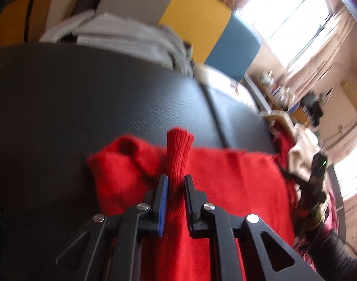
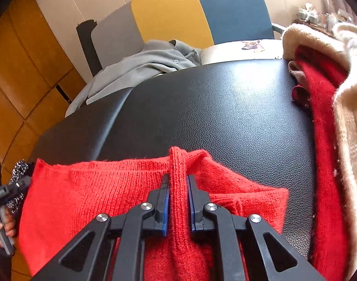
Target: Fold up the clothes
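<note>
A red knitted sweater [image 1: 237, 178] lies spread on a black leather surface [image 1: 85, 98]. My left gripper [image 1: 177, 180] is shut on a ribbed fold of it that sticks up between the jaws. In the right wrist view the same red sweater [image 2: 85, 194] lies on the black surface [image 2: 225, 107], and my right gripper [image 2: 178, 180] is shut on another raised ribbed fold. The other gripper shows at the edge of each view: the right one [image 1: 316, 178] at the sweater's right end, the left one [image 2: 5, 194] at its left end, held in a hand [image 2: 0, 227].
A pile of cream and red clothes [image 2: 330, 107] lies on the right of the black surface. A grey garment [image 2: 141, 65] lies on the seat behind, in front of grey, yellow and blue chair backs [image 2: 173, 11]. Bright windows [image 1: 279, 16] stand at the right.
</note>
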Tool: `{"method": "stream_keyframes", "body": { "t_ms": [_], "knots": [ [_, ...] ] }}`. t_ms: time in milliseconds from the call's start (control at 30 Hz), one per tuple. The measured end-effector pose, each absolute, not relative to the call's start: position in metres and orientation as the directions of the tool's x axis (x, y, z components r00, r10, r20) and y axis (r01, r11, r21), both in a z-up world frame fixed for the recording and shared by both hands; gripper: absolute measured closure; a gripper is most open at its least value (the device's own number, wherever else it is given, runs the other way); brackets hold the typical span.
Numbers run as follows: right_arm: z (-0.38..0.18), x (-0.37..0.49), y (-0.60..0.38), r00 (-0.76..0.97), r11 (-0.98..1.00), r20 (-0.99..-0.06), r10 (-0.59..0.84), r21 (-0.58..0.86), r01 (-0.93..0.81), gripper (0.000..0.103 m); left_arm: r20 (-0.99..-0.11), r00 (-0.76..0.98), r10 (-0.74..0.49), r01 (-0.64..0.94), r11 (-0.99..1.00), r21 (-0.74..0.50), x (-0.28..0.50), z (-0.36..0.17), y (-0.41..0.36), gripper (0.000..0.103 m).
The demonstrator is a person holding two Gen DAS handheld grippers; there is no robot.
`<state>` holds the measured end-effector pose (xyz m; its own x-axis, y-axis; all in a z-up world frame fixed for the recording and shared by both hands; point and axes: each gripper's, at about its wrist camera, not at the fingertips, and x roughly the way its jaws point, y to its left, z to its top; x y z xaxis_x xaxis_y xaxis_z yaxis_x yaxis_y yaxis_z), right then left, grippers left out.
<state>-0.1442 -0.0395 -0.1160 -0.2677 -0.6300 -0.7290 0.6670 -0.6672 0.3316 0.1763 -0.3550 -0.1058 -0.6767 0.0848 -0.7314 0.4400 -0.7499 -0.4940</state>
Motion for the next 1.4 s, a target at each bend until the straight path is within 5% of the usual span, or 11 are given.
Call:
{"method": "stream_keyframes", "body": {
  "t_ms": [167,267,333,400,600,800,900,1033,1267,1400],
  "knots": [
    [-0.117,-0.147,-0.034,-0.247,-0.659,-0.716,-0.653,0.377,0.651,0.085,-0.661,-0.736,0.149,0.394,-0.699,-0.596,0.186,-0.105,-0.359,0.077],
    [-0.119,-0.15,-0.031,-0.233,-0.653,-0.709,-0.666,0.402,0.642,0.083,-0.693,-0.708,0.137,0.396,-0.735,-0.55,0.181,-0.102,-0.354,0.073],
    [-0.12,-0.152,-0.029,-0.226,-0.65,-0.704,-0.673,0.418,0.635,0.083,-0.736,-0.666,0.118,0.409,-0.768,-0.493,0.175,-0.104,-0.349,0.076],
    [-0.121,-0.154,-0.027,-0.223,-0.648,-0.7,-0.678,0.426,0.631,0.082,-0.747,-0.66,0.078,0.423,-0.783,-0.456,0.174,-0.101,-0.345,0.093],
    [-0.1,-0.14,-0.032,-0.299,-0.662,-0.7,-0.648,0.324,0.676,0.076,-0.655,-0.755,-0.011,0.403,-0.796,-0.451,0.205,-0.063,-0.337,0.095],
    [-0.107,-0.129,-0.043,-0.335,-0.674,-0.718,-0.61,0.248,0.696,0.076,-0.764,-0.645,-0.022,0.518,-0.748,-0.416,0.195,-0.116,-0.357,0.094],
    [-0.113,-0.136,-0.039,-0.344,-0.704,-0.725,-0.597,0.267,0.658,0.055,-0.751,-0.66,-0.035,0.533,-0.726,-0.435,0.199,-0.119,-0.355,0.094],
    [-0.118,-0.143,-0.029,-0.307,-0.697,-0.712,-0.631,0.346,0.628,0.052,-0.719,-0.695,-0.028,0.521,-0.708,-0.476,0.214,-0.113,-0.351,0.087],
    [-0.078,-0.109,-0.027,-0.403,-0.711,-0.69,-0.602,0.233,0.663,0.036,-0.617,-0.785,0.051,0.4,-0.719,-0.568,0.291,-0.084,-0.328,0.075],
    [-0.046,-0.054,-0.031,-0.309,-0.581,-0.641,-0.702,0.266,0.769,0.011,-0.589,-0.799,0.122,0.349,-0.704,-0.619,0.328,-0.091,-0.307,0.068]
  ]
}}
